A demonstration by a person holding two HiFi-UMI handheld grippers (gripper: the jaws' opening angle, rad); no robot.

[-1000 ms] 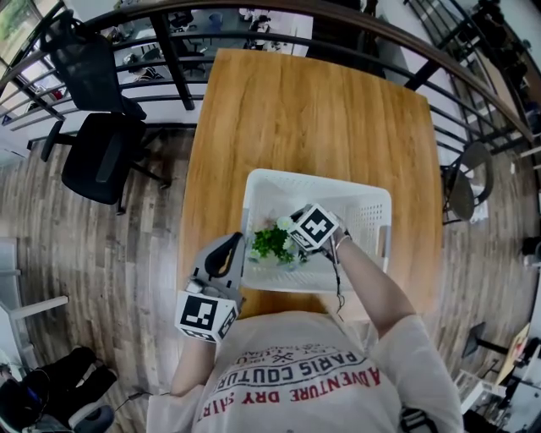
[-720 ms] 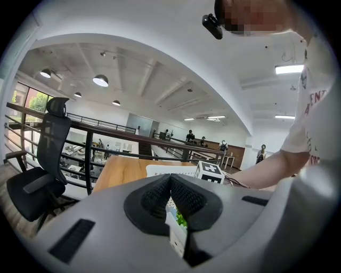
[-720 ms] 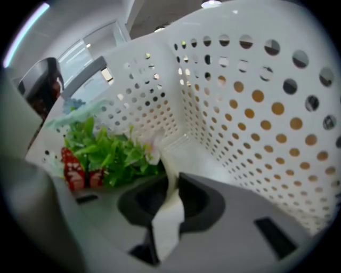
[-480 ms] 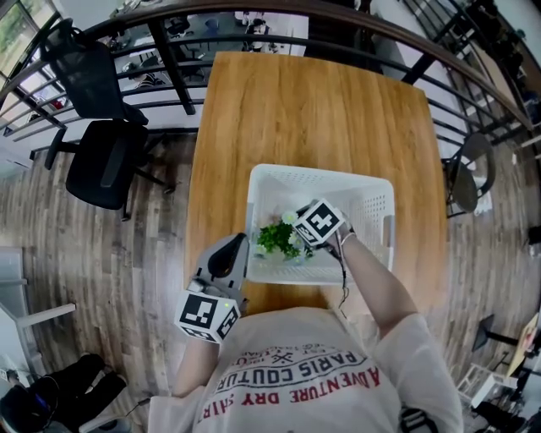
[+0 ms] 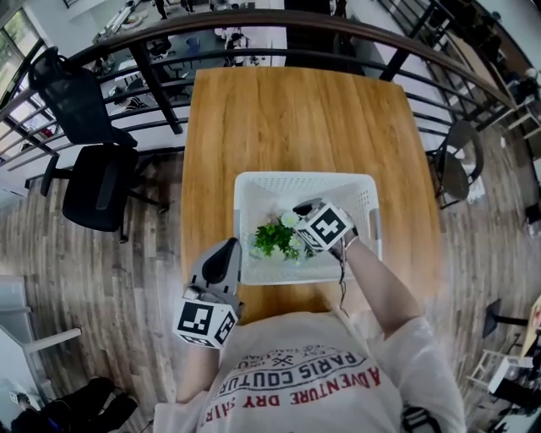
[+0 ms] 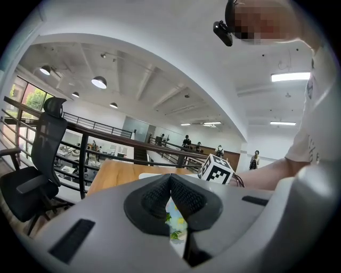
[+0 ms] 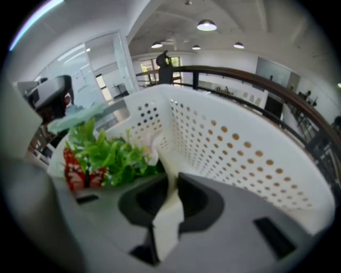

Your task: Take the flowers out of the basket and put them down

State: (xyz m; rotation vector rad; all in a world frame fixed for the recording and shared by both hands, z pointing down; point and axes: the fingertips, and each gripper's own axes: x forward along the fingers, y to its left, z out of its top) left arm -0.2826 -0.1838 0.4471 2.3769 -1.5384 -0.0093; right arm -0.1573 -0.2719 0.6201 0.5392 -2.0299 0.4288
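Counting one white perforated basket (image 5: 338, 182), one bunch of flowers (image 5: 275, 239), two grippers and one wooden table (image 5: 296, 118). The basket sits on the table's near half, close to the person. The flowers are inside the basket, in its near-left part. They show green leaves and a few pale white blooms, plus one red patterned piece (image 7: 80, 170) at the side; the print on it is too blurred to read. A white stem or wrap runs down from the greens. The right gripper (image 7: 170, 197) points steeply down into the basket, and its jaws have just been closing. They now stand narrow and pinch that white stem. Whether the bunch clears the basket floor cannot be told. The left gripper (image 6: 170, 184) sits level at the table's near edge, just beside the basket's near-left corner. Its pads meet at the tips with nothing held. There are two marker cubes, one per gripper (image 5: 325, 227) (image 5: 205, 322), with black-and-white squares and no words. The only readable writing is on the person's white shirt (image 5: 296, 380): "PARIS COUTUR" and "ADVENTURE" in red. One black chair (image 5: 97, 173) stands left of the table. One dark railing (image 5: 254, 25) curves beyond the table's far end.
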